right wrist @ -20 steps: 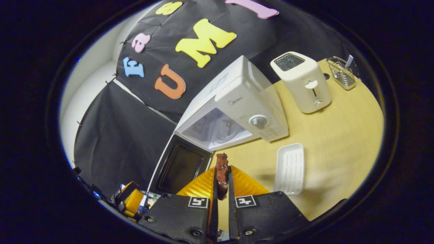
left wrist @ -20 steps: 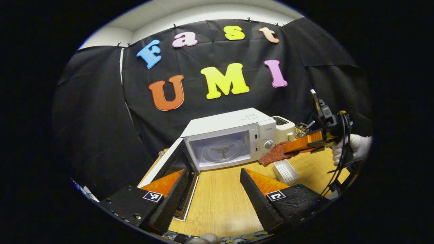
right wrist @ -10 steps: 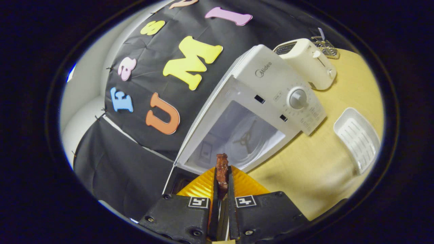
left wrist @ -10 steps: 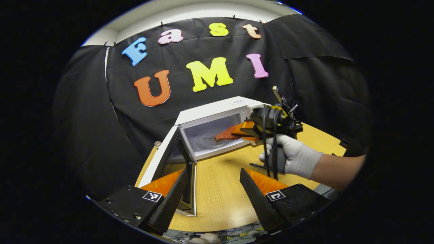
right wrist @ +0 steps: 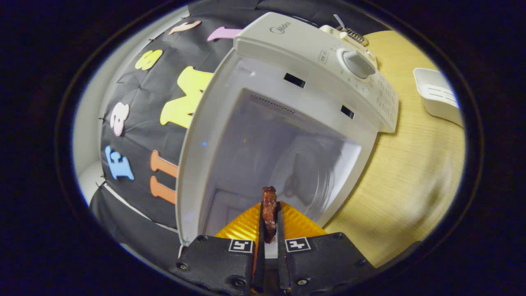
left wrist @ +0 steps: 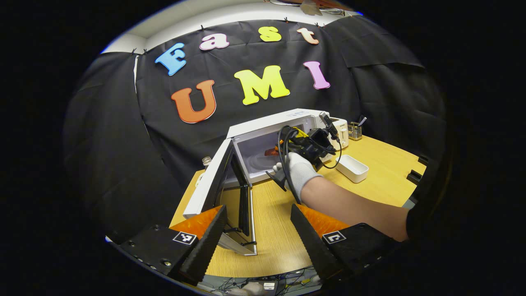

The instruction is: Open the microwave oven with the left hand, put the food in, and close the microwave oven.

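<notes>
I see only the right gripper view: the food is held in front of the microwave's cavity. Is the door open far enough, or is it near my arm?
Observer: In the left gripper view the microwave door stands wide open, swung to the left, apart from the gloved hand.
Operator: Does the left gripper hold the door?
Observer: No. The left gripper is open, and the door's lower edge shows between its fingers without either one pressing on it.
Operator: Is the food inside the microwave?
Observer: From that side the food appears just past the opening of the microwave, but I cannot tell how deep.
</notes>
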`<state>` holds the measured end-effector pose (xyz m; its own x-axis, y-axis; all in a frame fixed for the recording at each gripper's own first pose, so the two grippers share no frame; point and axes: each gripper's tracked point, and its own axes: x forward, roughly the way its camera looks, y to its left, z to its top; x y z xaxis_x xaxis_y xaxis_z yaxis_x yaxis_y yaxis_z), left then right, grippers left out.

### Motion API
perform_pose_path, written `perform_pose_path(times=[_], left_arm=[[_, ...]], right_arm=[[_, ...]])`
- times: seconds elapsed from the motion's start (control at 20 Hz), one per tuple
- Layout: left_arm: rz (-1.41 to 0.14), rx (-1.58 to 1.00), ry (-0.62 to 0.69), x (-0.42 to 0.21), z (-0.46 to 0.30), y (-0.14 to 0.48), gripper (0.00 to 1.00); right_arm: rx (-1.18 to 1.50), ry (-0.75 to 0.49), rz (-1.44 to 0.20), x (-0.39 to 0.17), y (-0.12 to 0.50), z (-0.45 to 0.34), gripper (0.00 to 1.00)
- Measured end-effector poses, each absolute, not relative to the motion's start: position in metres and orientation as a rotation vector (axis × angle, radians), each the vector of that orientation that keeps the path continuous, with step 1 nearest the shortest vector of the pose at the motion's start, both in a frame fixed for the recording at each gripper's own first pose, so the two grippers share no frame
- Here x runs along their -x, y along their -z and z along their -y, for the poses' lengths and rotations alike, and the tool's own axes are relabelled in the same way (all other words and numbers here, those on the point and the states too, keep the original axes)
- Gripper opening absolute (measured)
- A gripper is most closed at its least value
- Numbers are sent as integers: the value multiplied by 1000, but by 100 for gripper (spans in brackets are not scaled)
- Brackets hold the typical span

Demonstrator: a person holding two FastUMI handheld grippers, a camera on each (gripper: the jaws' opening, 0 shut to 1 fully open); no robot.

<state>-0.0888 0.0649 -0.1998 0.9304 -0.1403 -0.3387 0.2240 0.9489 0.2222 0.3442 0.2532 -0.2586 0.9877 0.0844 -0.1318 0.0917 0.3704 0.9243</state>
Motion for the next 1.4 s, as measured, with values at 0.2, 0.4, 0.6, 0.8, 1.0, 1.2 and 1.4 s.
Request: perform_pose_path(times=[0.2,0.4,0.6,0.8,1.0,1.2,1.4], left_arm=[[-332,-259,177,88,-78,207,95],[-344,-247,171,86,-82,212,95],[-337,-248,172,80,-85,209,95],[-332,-260,183,76,-80,207,95],[-319,-272,193,70,-75,204,95],[-311,-257,187,66,-75,202,95],[-297,-250,180,64,-73,194,95]], right_arm=[[-1173,38,-179,-375,278,-264,16],[-1172,74,-165,-386,294,-265,16],[-977,101,-181,-390,301,-257,23],[-780,98,-204,-388,302,-253,39],[-675,114,-193,-384,299,-245,53],[-632,116,-192,-378,296,-237,58],[-491,112,-166,-348,268,-223,67]])
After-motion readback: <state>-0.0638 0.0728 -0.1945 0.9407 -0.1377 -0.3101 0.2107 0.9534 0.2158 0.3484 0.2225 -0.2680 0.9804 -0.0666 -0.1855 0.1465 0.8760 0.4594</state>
